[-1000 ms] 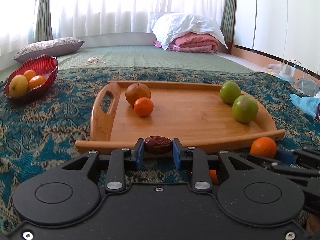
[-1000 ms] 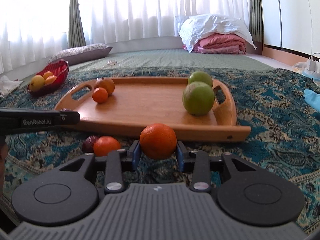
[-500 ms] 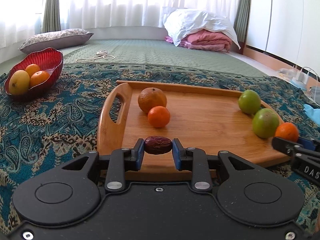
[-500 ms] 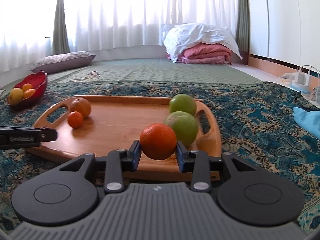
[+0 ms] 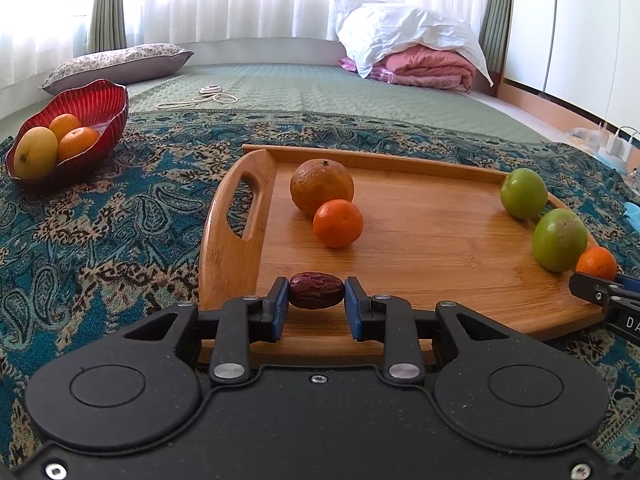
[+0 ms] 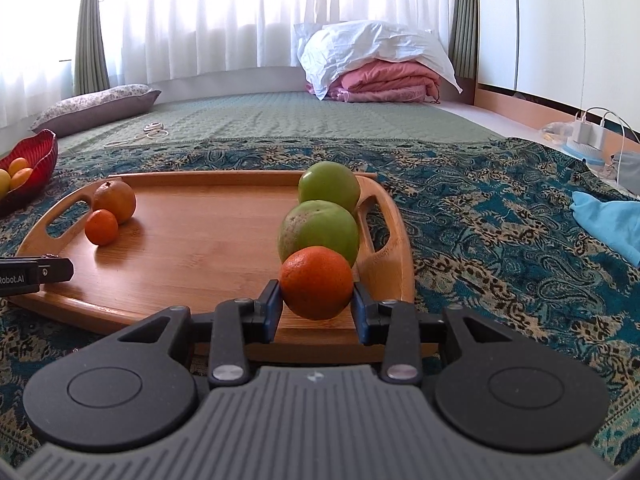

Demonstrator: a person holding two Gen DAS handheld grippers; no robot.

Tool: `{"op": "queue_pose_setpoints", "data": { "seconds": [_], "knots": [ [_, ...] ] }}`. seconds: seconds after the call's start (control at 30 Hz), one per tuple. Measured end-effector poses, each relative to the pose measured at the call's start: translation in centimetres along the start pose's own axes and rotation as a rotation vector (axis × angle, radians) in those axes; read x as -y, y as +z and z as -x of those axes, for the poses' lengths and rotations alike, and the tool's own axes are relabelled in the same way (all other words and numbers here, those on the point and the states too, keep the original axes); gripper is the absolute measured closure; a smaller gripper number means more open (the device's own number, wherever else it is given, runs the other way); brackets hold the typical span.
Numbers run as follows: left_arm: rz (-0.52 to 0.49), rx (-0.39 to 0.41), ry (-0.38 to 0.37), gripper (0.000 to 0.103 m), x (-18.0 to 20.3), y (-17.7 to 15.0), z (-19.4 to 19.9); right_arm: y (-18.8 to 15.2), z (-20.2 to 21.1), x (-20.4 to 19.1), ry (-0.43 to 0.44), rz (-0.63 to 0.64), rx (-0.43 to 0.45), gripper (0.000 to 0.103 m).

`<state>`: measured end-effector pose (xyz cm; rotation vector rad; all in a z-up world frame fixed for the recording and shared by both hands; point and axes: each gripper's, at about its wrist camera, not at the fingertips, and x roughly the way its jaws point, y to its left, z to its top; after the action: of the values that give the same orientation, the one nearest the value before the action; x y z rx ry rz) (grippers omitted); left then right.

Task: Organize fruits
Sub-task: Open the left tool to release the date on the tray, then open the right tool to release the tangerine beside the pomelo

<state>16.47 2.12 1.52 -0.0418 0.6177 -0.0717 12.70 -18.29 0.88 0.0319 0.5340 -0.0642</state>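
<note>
My left gripper (image 5: 316, 296) is shut on a dark red date (image 5: 316, 290), held over the near left part of the wooden tray (image 5: 440, 280). My right gripper (image 6: 316, 298) is shut on an orange (image 6: 317, 282), held over the tray's (image 6: 180, 264) near right end, just in front of two green fruits (image 6: 319, 230). A large brownish orange (image 5: 322, 186) and a small orange (image 5: 338, 223) lie together on the tray's left side. The green fruits (image 5: 560, 240) and the held orange (image 5: 597, 264) show at the right of the left wrist view.
A red bowl (image 5: 100, 104) with a yellow fruit and two oranges sits far left on the patterned cloth (image 5: 100, 240). Behind lie a pillow (image 5: 116, 62), a coiled cord (image 5: 208, 96) and folded bedding (image 5: 412, 48). A blue cloth (image 6: 608, 220) and chargers are at right.
Both grippers have carried their fruit forward, from in front of the tray's near rim to over the tray; the right one now has its orange close to the green fruits.
</note>
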Motion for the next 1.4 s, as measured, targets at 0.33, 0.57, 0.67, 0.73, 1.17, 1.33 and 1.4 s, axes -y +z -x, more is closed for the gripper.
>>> {"op": "queue_pose_setpoints", "data": {
  "seconds": [0.33, 0.57, 0.67, 0.73, 1.17, 1.33, 1.4],
  "knots": [
    [-0.016, 0.002, 0.006, 0.075, 0.2, -0.1, -0.1, 0.0, -0.5, 0.1, 0.004, -0.007, -0.025, 0.062],
    [-0.018, 0.006, 0.008, 0.073, 0.4, -0.2, 0.2, 0.0, -0.5, -0.1, 0.003, 0.005, -0.025, 0.056],
    [-0.024, 0.014, 0.008, 0.063, 0.4, -0.3, 0.7, -0.1, -0.3, 0.0, 0.008, 0.003, -0.019, 0.048],
    [-0.031, 0.023, 0.010, 0.057, 0.5, -0.4, 1.1, -0.1, -0.1, 0.0, 0.011, 0.003, -0.015, 0.044],
    [-0.082, 0.047, -0.039, 0.027, 1.4, -1.4, 4.8, -1.1, 2.9, -1.1, 0.062, 0.081, 0.035, 0.032],
    [-0.103, 0.027, -0.067, 0.024, 1.9, -2.3, 5.8, -1.6, 4.1, -2.0, 0.143, 0.145, 0.045, 0.026],
    [-0.105, 0.013, -0.081, 0.024, 2.0, -2.7, 6.0, -1.9, 4.5, -2.4, 0.175, 0.175, 0.046, 0.023]
  ]
}}
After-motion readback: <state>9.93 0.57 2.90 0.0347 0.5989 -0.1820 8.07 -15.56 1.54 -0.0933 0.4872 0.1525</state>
